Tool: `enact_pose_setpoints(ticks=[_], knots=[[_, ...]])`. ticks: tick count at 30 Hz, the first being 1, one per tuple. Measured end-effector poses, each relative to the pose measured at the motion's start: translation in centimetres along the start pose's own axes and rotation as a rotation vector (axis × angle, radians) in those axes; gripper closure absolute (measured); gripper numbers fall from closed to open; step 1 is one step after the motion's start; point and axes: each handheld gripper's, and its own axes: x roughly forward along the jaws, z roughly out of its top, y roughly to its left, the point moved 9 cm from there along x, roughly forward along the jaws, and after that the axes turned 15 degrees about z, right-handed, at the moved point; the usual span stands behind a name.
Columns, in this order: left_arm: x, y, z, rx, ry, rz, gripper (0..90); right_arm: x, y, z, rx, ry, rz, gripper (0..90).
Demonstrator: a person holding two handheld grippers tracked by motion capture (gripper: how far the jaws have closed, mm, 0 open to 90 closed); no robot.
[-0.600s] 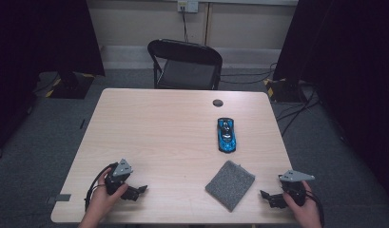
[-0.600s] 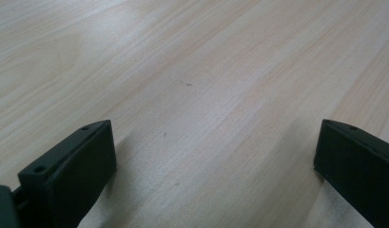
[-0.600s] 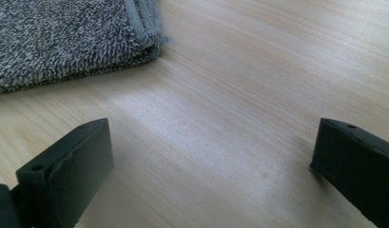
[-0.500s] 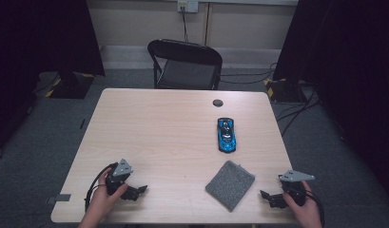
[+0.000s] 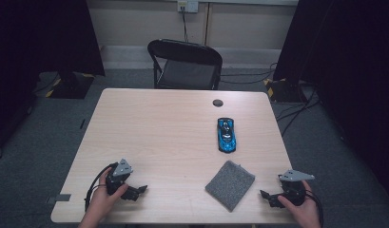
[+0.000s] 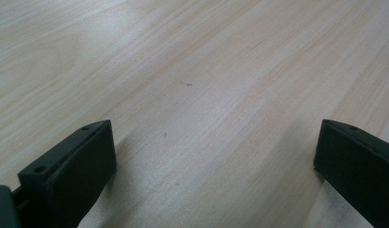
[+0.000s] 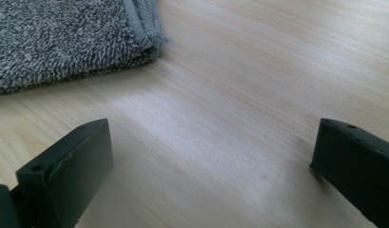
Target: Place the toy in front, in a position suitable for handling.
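With both the left gripper and the right gripper spread wide and empty, the folded grey terry cloth, lower centre-right, could bunch or slide toward the blue toy car if pinched shallowly.

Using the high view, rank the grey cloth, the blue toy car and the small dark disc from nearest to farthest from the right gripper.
From the right gripper, at the table's near right corner:
1. Grey cloth, just to its left near the front edge.
2. Blue toy car, farther up the table, right of centre.
3. Small dark disc, beyond the car, near the far edge by the chair.
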Motion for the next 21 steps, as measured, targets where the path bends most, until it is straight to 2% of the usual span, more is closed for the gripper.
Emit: enact_pose_setpoints(ticks=[5,6,7,8,10,12,14,21], knots=[[0.0,0.0,0.0,-0.001,-0.001,0.000,0.0,-0.1,0.0,0.1,0.026,0.020,-0.008,2.0],[0.0,0.0,0.0,0.001,0.000,0.000,0.0,-0.2,-0.1,0.2,0.033,0.022,-0.015,6.7],[0.0,0.0,0.0,-0.001,0.000,0.000,0.0,-0.4,-0.2,0.3,0.038,0.018,-0.023,16.4],[0.0,0.0,0.0,0.001,0.000,0.000,0.0,-0.6,-0.3,0.6,0.044,0.009,-0.032,22.3],[0.0,0.0,0.0,0.000,0.000,-0.001,0.0,-0.9,-0.4,1.1,0.066,0.002,-0.042,11.1],[0.0,0.0,0.0,-0.001,-0.001,0.000,0.0,-1.1,-0.2,1.7,0.063,-0.008,-0.039,20.7],[0.0,0.0,0.0,-0.001,-0.001,0.000,0.0,-1.1,0.0,2.3,0.061,-0.007,-0.046,16.4],[0.0,0.0,0.0,0.001,0.000,-0.001,0.0,0.0,0.6,5.2,0.063,-0.022,-0.038,18.2]])
